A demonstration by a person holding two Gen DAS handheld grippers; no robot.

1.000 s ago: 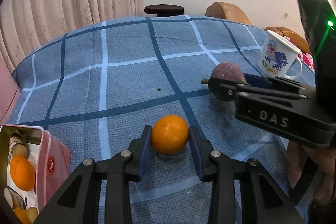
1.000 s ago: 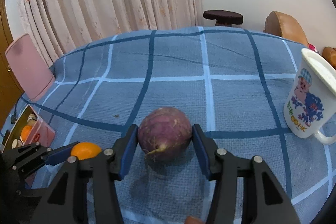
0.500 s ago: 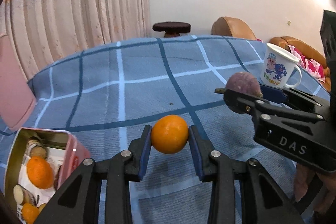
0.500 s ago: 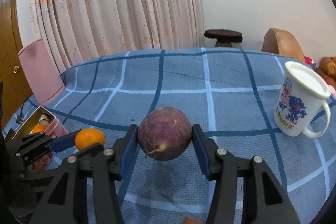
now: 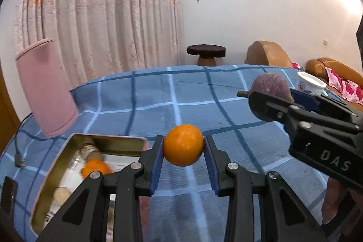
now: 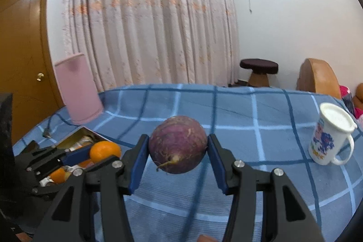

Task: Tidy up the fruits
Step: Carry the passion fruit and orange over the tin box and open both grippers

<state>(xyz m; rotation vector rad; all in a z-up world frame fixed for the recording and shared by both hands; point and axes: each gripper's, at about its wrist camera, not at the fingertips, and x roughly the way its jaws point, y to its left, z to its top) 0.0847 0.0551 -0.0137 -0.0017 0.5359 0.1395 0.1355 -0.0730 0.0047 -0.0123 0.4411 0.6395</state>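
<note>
My left gripper (image 5: 183, 161) is shut on an orange (image 5: 183, 145) and holds it in the air above the blue checked cloth, just right of an open pink tin (image 5: 74, 152). The tin holds another orange (image 5: 94, 169) and pale round pieces. My right gripper (image 6: 178, 163) is shut on a round purple fruit (image 6: 178, 147) with a short stem, also lifted above the cloth. In the left wrist view the right gripper (image 5: 270, 103) and the purple fruit (image 5: 271, 86) are to the right. In the right wrist view the left gripper (image 6: 74, 154), its orange (image 6: 104, 150) and the tin (image 6: 79, 138) are at lower left.
The tin's pink lid (image 5: 44, 87) stands upright behind the tin. A white printed mug (image 6: 330, 137) stands on the cloth at the right. A dark cable and plug (image 5: 19, 159) lie at the left edge. A stool (image 5: 206, 53) and orange chairs (image 5: 267, 53) stand beyond the table.
Both grippers have lifted their fruits off the cloth and risen. The left gripper has carried the orange left, closer to the open tin, which now shows more fully.
</note>
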